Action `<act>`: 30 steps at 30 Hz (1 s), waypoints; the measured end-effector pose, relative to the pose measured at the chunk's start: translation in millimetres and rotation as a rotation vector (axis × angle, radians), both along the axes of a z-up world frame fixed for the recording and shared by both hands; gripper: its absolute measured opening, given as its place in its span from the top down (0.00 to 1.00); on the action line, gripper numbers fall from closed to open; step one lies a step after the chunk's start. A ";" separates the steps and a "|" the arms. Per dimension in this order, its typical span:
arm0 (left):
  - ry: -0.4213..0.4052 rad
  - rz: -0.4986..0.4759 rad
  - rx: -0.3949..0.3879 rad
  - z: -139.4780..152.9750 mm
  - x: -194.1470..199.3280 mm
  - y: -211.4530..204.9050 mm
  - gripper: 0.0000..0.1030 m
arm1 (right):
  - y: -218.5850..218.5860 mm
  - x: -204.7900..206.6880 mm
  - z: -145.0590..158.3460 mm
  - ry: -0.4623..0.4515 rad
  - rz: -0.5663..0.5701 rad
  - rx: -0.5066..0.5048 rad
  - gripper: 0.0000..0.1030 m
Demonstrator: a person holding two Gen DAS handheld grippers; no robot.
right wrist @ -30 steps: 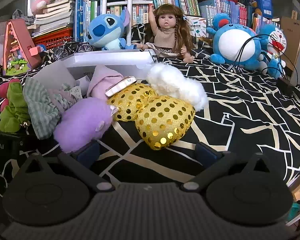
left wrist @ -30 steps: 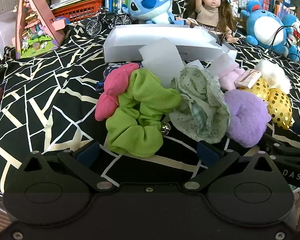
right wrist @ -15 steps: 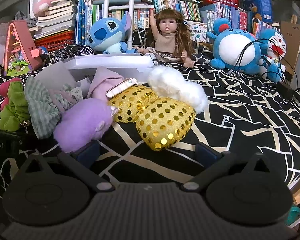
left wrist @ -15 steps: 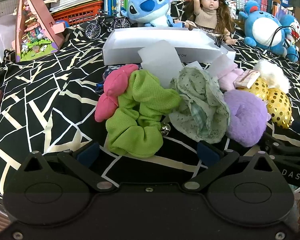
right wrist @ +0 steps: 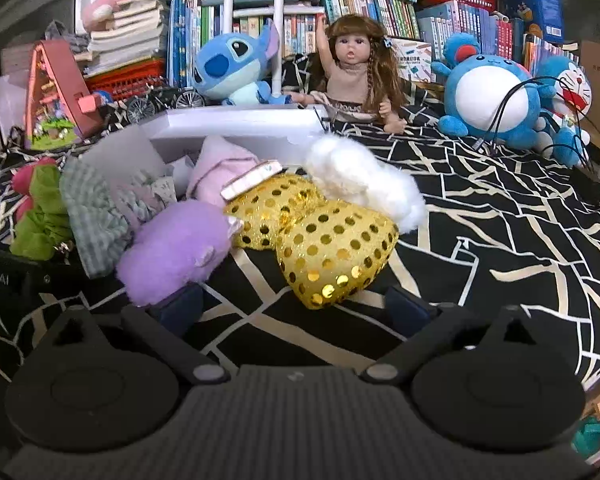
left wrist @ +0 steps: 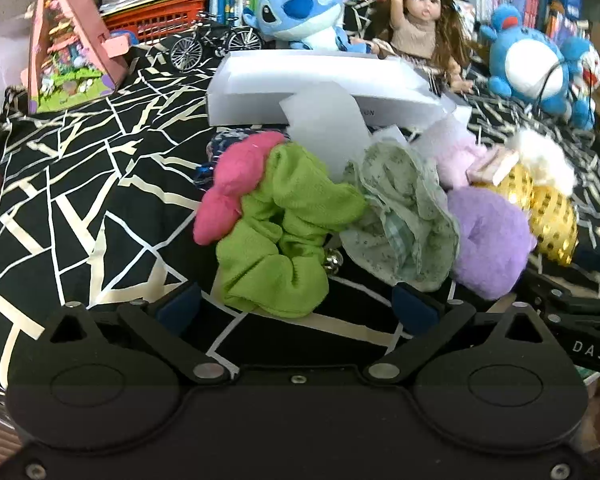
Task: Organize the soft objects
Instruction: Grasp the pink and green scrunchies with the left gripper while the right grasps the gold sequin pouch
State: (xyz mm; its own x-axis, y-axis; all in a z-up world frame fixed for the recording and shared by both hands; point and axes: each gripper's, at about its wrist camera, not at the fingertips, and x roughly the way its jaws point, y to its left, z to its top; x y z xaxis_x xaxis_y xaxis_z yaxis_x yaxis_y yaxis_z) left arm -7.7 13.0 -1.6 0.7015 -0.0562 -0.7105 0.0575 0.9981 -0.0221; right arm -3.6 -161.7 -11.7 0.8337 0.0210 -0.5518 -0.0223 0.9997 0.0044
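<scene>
A pile of soft hair ties lies on the black patterned cloth in front of a white box (left wrist: 320,84). In the left wrist view I see a pink one (left wrist: 236,184), a green scrunchie (left wrist: 284,236), a pale floral scrunchie (left wrist: 404,216) and a fluffy purple one (left wrist: 488,236). My left gripper (left wrist: 296,308) is open, just short of the green scrunchie. In the right wrist view a gold sequin bow (right wrist: 324,240), a white fluffy piece (right wrist: 360,176) and the purple one (right wrist: 176,248) lie ahead. My right gripper (right wrist: 296,308) is open, close before the gold bow.
Behind the box sit a blue plush (right wrist: 232,68), a doll (right wrist: 356,72) and a round blue plush (right wrist: 492,100) with cables. A pink toy house (left wrist: 68,48) and a model bicycle (left wrist: 212,44) stand at the back left. Books line the rear.
Both grippers have eased slightly forward toward the pile. Nothing has been gripped or shifted.
</scene>
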 end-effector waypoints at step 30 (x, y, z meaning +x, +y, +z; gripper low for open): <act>-0.156 0.042 0.017 24.0 -4.5 15.3 0.34 | -0.3 24.1 14.6 -0.113 0.025 -0.165 0.15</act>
State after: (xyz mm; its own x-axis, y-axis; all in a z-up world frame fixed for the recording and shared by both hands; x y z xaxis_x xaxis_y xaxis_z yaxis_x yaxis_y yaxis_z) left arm -12.2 28.3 22.4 0.8051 -0.0135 -0.5930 0.0175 0.9998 0.0009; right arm 20.5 -161.9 2.9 0.8907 -0.0410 -0.4527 -0.0379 0.9858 -0.1639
